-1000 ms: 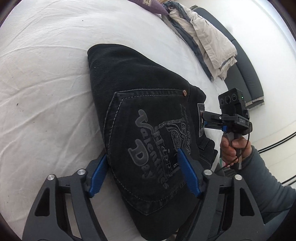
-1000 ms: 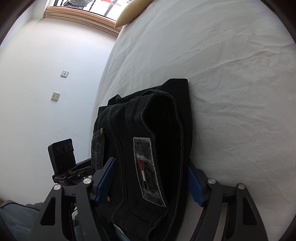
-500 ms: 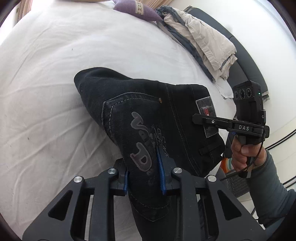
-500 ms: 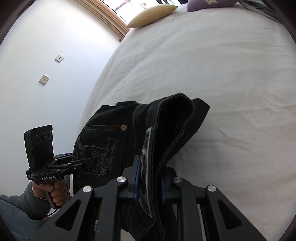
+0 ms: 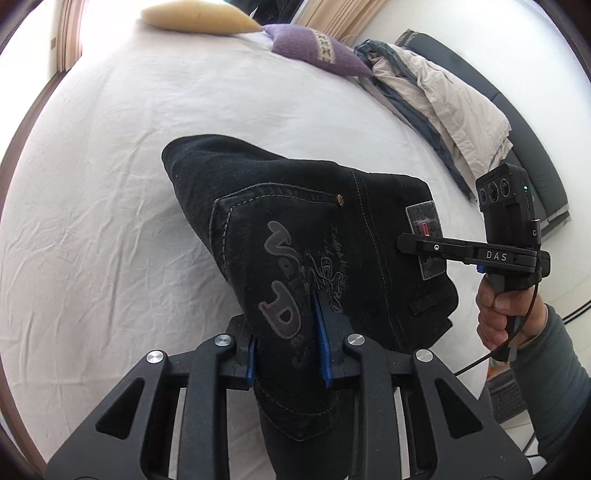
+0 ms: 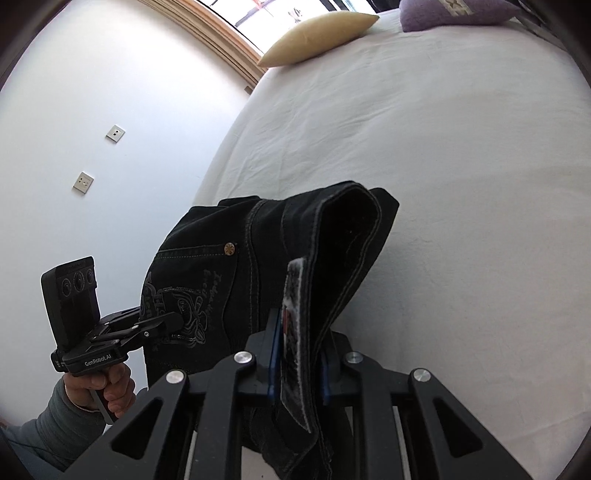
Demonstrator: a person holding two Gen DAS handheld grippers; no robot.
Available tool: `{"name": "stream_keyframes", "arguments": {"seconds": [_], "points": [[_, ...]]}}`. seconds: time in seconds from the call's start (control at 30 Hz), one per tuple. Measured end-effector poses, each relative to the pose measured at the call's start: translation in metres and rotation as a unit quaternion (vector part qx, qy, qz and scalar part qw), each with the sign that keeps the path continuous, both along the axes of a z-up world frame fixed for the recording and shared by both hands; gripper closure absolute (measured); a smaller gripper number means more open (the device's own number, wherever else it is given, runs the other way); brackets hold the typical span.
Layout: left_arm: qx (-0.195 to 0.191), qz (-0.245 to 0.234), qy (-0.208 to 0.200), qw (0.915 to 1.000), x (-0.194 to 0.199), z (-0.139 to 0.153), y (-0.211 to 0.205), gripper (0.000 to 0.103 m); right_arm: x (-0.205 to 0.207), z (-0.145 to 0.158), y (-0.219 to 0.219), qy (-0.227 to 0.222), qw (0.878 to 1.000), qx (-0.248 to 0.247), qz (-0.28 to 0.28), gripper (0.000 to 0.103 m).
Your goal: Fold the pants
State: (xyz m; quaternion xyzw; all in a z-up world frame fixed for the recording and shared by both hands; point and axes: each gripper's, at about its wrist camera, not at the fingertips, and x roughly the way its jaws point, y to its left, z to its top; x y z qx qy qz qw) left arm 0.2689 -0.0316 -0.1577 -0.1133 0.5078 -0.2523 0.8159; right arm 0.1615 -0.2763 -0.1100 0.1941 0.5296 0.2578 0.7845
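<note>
Left gripper (image 5: 288, 343), lower centre: blue pads clamped on the back pocket of the black pants (image 5: 314, 236). Right gripper (image 6: 297, 354): clenched on the waistband by the grey patch. Pants: folded bundle, grey printed lettering, pale stitching, brass rivet, held over the white bed (image 5: 110, 166). Upper frame: yellow pillow (image 5: 195, 18), purple cushion (image 5: 314, 50).

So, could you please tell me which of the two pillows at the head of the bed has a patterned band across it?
The purple pillow, lying nearer the heap of clothes; the cream pillow beside it is plain.
</note>
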Motion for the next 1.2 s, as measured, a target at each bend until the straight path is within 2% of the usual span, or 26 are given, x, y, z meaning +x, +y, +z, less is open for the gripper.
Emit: {"name": "stream_keyframes", "arguments": {"seconds": [0.07,0.1,0.13,0.2,0.27,0.33,0.4,0.47,0.5,0.53,0.57,0.7,0.73,0.8,0.87,0.9,0.93,1.0,1.03,1.13,1.2], "points": [[-0.002,0.006,0.001,1.0,0.005,-0.015,0.008,0.069,0.006,-0.019,-0.008,0.018,1.0,0.013,-0.016,0.075],[-0.003,0.012,0.001,0.9999,0.006,-0.021,0.012,0.065,0.005,-0.027,-0.014,0.023,0.999,0.021,-0.025,0.061],[-0.001,0.018,0.001,0.9998,0.006,-0.028,0.014,0.053,0.004,-0.035,-0.019,0.029,0.999,0.025,-0.035,0.051],[0.0,0.034,0.0,0.9994,0.003,-0.038,0.019,0.039,-0.003,-0.047,-0.03,0.035,0.997,0.059,-0.048,0.051],[-0.003,0.045,-0.005,0.999,0.001,-0.041,0.022,0.039,-0.012,-0.046,-0.038,0.029,0.995,0.076,-0.061,0.048],[0.025,0.066,-0.024,0.9972,-0.008,-0.034,0.024,0.039,-0.022,-0.04,-0.045,0.029,0.993,0.081,-0.078,0.036],[0.045,0.085,-0.052,0.994,-0.024,-0.02,0.029,0.038,-0.033,-0.029,-0.05,0.019,0.992,0.071,-0.098,0.031],[0.078,0.104,-0.094,0.9871,-0.046,0.001,0.027,0.026,-0.048,-0.017,-0.053,0.01,0.992,0.046,-0.118,0.028],[0.092,0.113,-0.118,0.9824,-0.059,0.014,0.027,0.023,-0.053,-0.008,-0.052,0.003,0.992,0.037,-0.123,0.028],[0.107,0.123,-0.147,0.9756,-0.076,0.028,0.026,0.014,-0.061,0.002,-0.05,-0.009,0.992,0.03,-0.126,0.028],[0.119,0.131,-0.168,0.9697,-0.089,0.04,0.024,0.002,-0.072,0.013,-0.047,-0.025,0.991,0.019,-0.128,0.027],[0.164,0.163,-0.248,0.9406,-0.146,0.088,0.011,0.0,-0.115,0.062,-0.03,-0.1,0.986,-0.048,-0.125,0.025],[0.176,0.17,-0.271,0.9311,-0.161,0.102,0.004,0.0,-0.127,0.075,-0.024,-0.119,0.983,-0.062,-0.123,0.022],[0.21,0.185,-0.309,0.9088,-0.189,0.124,-0.007,0.0,-0.149,0.1,-0.011,-0.155,0.975,-0.096,-0.124,0.019],[0.227,0.205,-0.341,0.889,-0.217,0.145,-0.013,0.0,-0.175,0.127,0.002,-0.201,0.964,-0.12,-0.126,0.017],[0.223,0.217,-0.348,0.8843,-0.231,0.155,-0.014,0.0,-0.187,0.14,0.007,-0.223,0.958,-0.125,-0.128,0.012],[0.218,0.227,-0.346,0.8837,-0.242,0.164,-0.013,0.0,-0.198,0.153,0.012,-0.243,0.952,-0.128,-0.131,0.007],[0.209,0.235,-0.33,0.8901,-0.256,0.178,-0.013,0.0,-0.22,0.176,0.02,-0.276,0.942,-0.129,-0.141,0.002],[0.204,0.233,-0.32,0.8955,-0.262,0.185,-0.013,0.0,-0.23,0.187,0.024,-0.289,0.937,-0.129,-0.146,0.0],[0.189,0.242,-0.3,0.9031,-0.278,0.199,-0.011,0.0,-0.255,0.212,0.035,-0.319,0.928,-0.128,-0.146,0.0],[0.176,0.244,-0.277,0.9122,-0.287,0.206,-0.011,0.0,-0.267,0.223,0.043,-0.323,0.926,-0.136,-0.141,0.0]]}}
